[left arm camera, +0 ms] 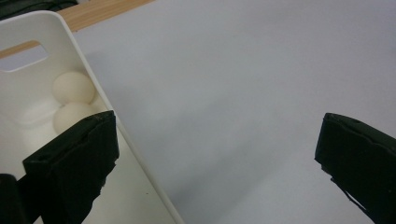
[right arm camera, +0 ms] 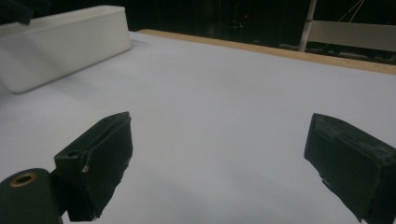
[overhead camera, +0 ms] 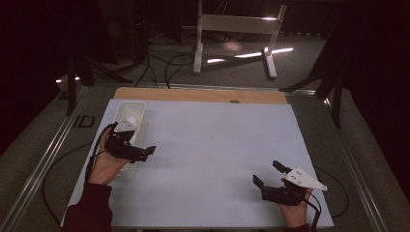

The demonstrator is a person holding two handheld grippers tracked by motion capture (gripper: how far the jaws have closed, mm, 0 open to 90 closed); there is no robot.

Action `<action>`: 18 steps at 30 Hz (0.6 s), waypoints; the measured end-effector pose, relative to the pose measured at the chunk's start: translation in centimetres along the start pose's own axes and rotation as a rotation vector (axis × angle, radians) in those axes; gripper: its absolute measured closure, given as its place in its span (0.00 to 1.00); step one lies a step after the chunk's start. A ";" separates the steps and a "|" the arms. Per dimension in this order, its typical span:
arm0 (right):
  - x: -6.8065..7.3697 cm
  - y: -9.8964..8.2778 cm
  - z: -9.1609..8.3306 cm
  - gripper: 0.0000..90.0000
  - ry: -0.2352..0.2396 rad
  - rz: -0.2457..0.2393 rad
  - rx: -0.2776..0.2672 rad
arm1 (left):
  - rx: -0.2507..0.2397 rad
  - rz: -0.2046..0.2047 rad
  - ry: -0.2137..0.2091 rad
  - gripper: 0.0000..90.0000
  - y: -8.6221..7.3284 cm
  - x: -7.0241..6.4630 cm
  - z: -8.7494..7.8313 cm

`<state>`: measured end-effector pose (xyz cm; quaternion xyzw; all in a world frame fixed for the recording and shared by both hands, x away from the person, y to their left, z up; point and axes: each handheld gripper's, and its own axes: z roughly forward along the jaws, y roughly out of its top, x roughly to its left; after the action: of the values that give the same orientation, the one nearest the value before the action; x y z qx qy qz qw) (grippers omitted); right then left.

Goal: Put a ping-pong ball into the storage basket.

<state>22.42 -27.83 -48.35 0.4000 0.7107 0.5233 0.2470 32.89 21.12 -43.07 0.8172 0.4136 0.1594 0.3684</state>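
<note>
A white bin (overhead camera: pixel 137 109) stands at the left of the pale table mat (overhead camera: pixel 212 140). Inside the bin (left arm camera: pixel 60 37), two white balls lie against the far wall, one (left arm camera: pixel 73 87) behind the other (left arm camera: pixel 70 116). My left gripper (overhead camera: pixel 142 152) hovers at the bin's near end, pointing right. It is open and holds nothing (left arm camera: pixel 217 135), with one jaw over the bin and the other over the mat. My right gripper (overhead camera: pixel 268 173) rests low at the front right, open and empty (right arm camera: pixel 219 130), facing across the mat toward the bin (right arm camera: pixel 65 42).
A strip of bare wood (overhead camera: pixel 193 94) runs along the table's far edge. Beyond it are a metal stand (overhead camera: pixel 234 29) and loose cables on the floor (overhead camera: pixel 164 63). Metal rails (overhead camera: pixel 43 164) flank the table.
</note>
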 end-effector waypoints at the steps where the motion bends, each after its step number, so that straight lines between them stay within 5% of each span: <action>1: -0.1 0.0 0.0 0.08 0.002 0.010 -0.004 | -0.004 0.000 -0.002 0.00 -0.2 0.0 0.0; 8: -0.4 0.1 0.0 0.08 -0.002 0.015 -0.007 | -0.041 -0.009 0.017 0.01 -1.0 -0.5 0.0; 18: -0.8 0.2 0.5 0.08 -0.006 0.010 0.001 | -0.103 -0.005 -0.011 0.01 -2.5 -1.8 -0.7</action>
<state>23.32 -28.18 -48.38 0.4051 0.7081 0.5232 0.2464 30.03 21.03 -44.31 0.7970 0.4049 0.1749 0.4126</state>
